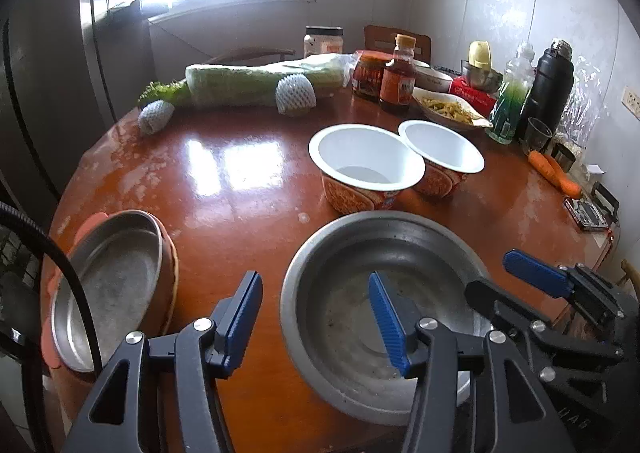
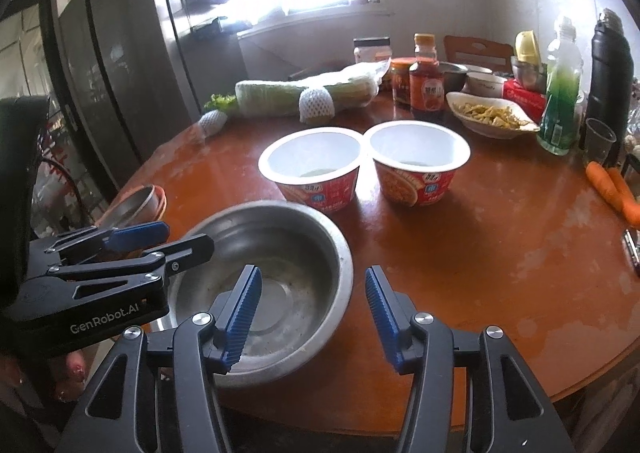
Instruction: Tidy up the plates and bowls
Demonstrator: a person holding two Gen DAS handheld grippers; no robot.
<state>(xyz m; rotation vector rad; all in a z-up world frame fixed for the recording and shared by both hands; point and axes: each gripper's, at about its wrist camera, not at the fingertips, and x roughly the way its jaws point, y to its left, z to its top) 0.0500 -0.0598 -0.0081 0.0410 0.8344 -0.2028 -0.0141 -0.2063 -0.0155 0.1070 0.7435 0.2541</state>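
Observation:
A large steel bowl (image 1: 352, 253) (image 2: 272, 237) stands at the near edge of the round brown table (image 1: 224, 189). My left gripper (image 1: 316, 317) straddles its left rim, one blue pad outside and one inside, neither touching; it is open. My right gripper (image 2: 312, 313) straddles the bowl's right rim the same way, open, with its pads off the metal. Each gripper shows in the other's view: right gripper (image 1: 490, 273), left gripper (image 2: 188, 237). Two white-lined red noodle cups (image 1: 366, 165) (image 1: 440, 151) stand side by side behind the bowl. A small steel dish (image 1: 112, 285) with an orange rim sits at the left edge.
Along the table's back lie a wrapped cabbage (image 1: 256, 85), foam-netted fruit (image 1: 296, 95), jars, a sauce bottle (image 1: 398, 81), a white dish of food (image 1: 448, 109), a green bottle (image 1: 512, 101) and a black flask (image 1: 548, 89). Carrots (image 1: 554, 175) lie at the right. A fridge (image 1: 48, 85) stands left.

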